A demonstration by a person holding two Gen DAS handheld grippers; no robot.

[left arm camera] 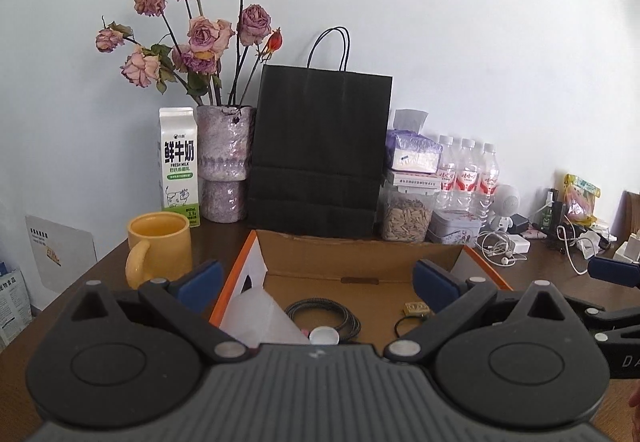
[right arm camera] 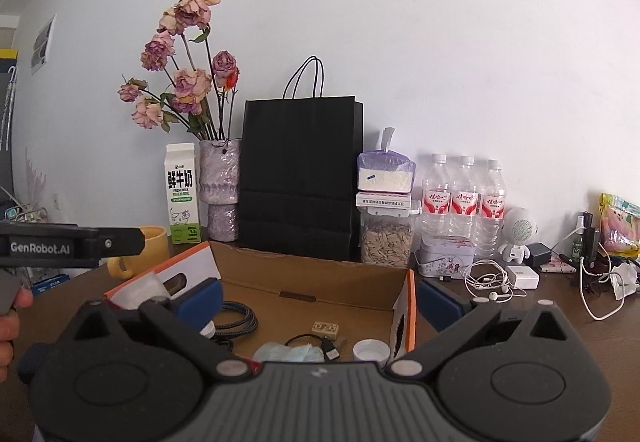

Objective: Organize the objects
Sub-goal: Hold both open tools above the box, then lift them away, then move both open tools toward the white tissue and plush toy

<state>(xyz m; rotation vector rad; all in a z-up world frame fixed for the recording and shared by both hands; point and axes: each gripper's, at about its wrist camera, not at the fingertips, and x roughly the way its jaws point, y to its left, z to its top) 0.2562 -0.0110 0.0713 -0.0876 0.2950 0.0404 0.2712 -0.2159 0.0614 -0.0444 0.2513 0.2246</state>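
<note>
Your dark wood bench (left arm camera: 540,282) runs along a pale wall, with an open cardboard box (left arm camera: 352,262) as the landmark. Behind the box stands a black bag (left arm camera: 320,149); left of it a yellow mug (left arm camera: 160,246). Inside the box lie a coiled cable (left arm camera: 324,312), a white cap (right arm camera: 371,349) and a small tan block (right arm camera: 326,328). Your left gripper (left arm camera: 318,278) and right gripper (right arm camera: 318,300) both hover over the box, fingers spread wide, holding nothing.
</note>
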